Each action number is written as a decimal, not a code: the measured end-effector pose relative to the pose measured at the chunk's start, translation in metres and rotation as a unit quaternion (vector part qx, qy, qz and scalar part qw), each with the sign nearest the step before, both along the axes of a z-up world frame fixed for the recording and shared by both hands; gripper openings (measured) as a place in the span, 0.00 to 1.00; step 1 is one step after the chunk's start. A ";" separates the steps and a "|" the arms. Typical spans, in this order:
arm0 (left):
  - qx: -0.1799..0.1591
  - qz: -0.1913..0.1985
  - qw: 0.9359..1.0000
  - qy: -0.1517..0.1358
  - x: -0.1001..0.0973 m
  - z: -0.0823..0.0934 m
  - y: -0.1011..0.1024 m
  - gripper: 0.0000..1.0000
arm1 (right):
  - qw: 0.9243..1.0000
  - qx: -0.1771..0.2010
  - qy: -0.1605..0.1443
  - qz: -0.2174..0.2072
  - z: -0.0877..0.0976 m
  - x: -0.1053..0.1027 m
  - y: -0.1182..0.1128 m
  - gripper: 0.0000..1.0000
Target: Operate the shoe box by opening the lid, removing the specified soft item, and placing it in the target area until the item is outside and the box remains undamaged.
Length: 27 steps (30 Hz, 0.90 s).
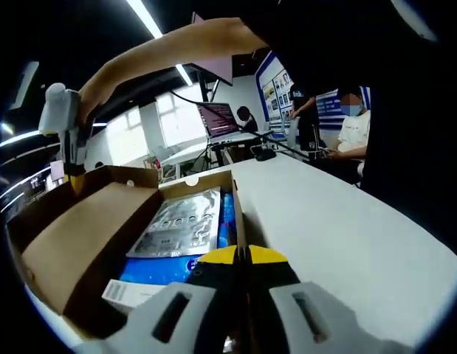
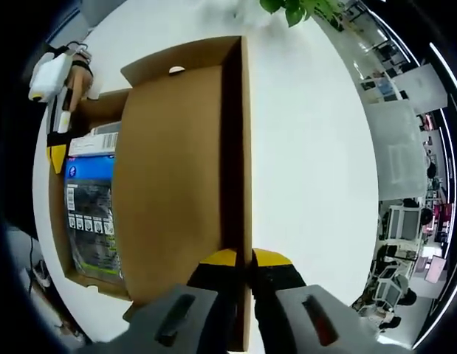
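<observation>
Shoe box [image 1: 95,236] open on white table [image 1: 346,221]; left gripper [image 1: 241,256] pinches box wall, right gripper [image 2: 246,258] pinches lid [image 2: 176,177] edge; packaged item [image 1: 180,225] inside.

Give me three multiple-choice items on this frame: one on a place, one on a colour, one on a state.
1. The packet lies: A on the table; B in the box; C in a gripper.
2. The right gripper's fingertips are: A yellow; B red; C green.
3. The lid is: A shut; B torn off; C open.

Answers: 1 B, the box walls stand around the packet. 2 A, both tips are yellow in the right gripper view. 3 C, the lid is swung up with the right gripper clamped on its edge and the inside is bare.
</observation>
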<state>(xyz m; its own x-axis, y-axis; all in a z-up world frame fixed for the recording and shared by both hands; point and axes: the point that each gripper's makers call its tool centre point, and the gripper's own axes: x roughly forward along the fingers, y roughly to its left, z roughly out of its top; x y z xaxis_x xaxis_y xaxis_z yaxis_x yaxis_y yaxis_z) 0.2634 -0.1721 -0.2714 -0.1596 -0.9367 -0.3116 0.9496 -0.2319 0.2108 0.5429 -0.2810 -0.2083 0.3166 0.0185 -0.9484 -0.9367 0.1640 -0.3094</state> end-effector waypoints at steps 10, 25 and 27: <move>0.001 0.001 1.000 0.001 0.002 0.000 0.000 0.03 | 1.000 -0.002 0.006 -0.003 -0.002 0.000 0.001 0.04; 0.000 0.000 1.000 -0.001 -0.003 0.000 0.002 0.03 | 1.000 -0.016 0.025 -0.003 -0.016 0.002 0.000 0.08; 0.000 0.000 1.000 0.000 -0.001 0.000 0.001 0.03 | 1.000 -0.018 0.025 -0.003 -0.018 0.003 0.000 0.08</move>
